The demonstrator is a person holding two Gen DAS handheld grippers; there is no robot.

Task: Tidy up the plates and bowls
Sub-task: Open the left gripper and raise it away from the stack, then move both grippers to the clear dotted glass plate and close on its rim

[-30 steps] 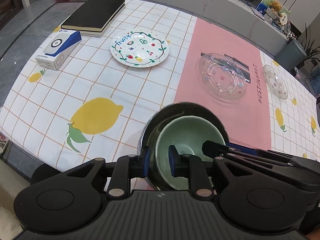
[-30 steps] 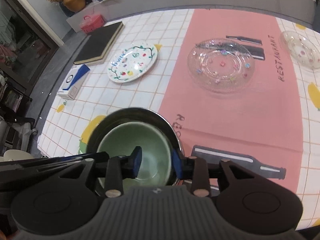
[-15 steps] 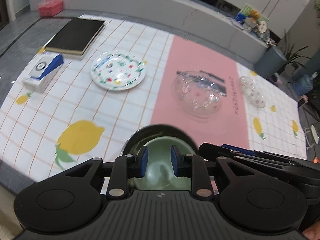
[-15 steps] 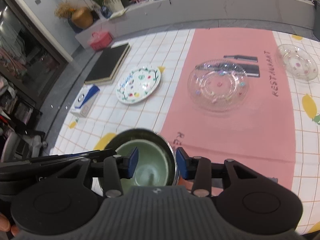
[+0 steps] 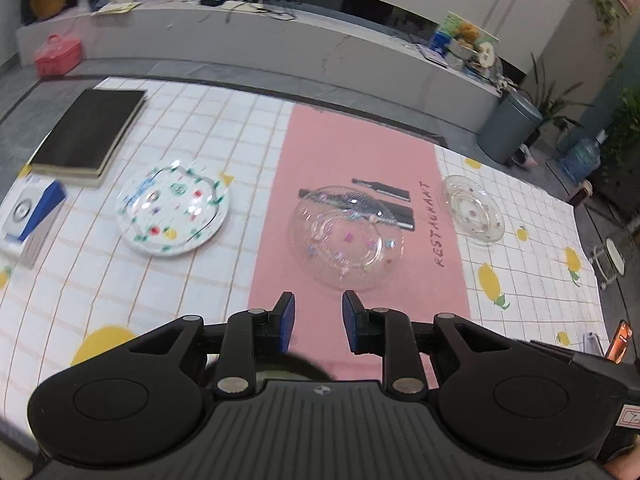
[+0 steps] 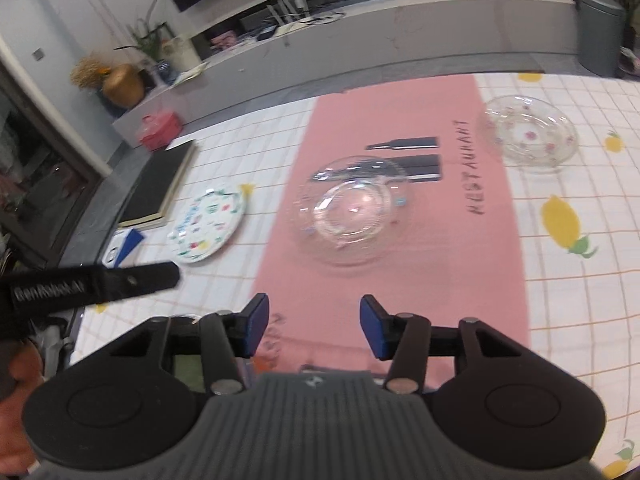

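Note:
A white fruit-patterned plate point(image 5: 173, 208) point(image 6: 206, 228) lies on the checked cloth at left. A large clear glass plate point(image 5: 346, 238) point(image 6: 352, 210) lies on the pink runner. A small clear glass plate point(image 5: 474, 209) point(image 6: 528, 133) lies at right. My left gripper point(image 5: 318, 322) is open and empty, raised above the table's near edge. My right gripper point(image 6: 312, 328) is open and empty beside it. The dark bowl with the green bowl inside is mostly hidden under the grippers; a sliver shows in the left wrist view point(image 5: 288, 370) and the right wrist view point(image 6: 188, 368).
A black book point(image 5: 86, 134) point(image 6: 160, 184) and a blue-and-white box point(image 5: 28, 216) point(image 6: 122, 246) lie at the far left of the table. A grey bin point(image 5: 508, 128) stands beyond the table's far right corner. A low grey ledge point(image 5: 256, 46) runs behind the table.
Both grippers rose and pulled back from the nested bowls, which slid under the view. The jaws opened wider, the right most. More of the table and room shows.

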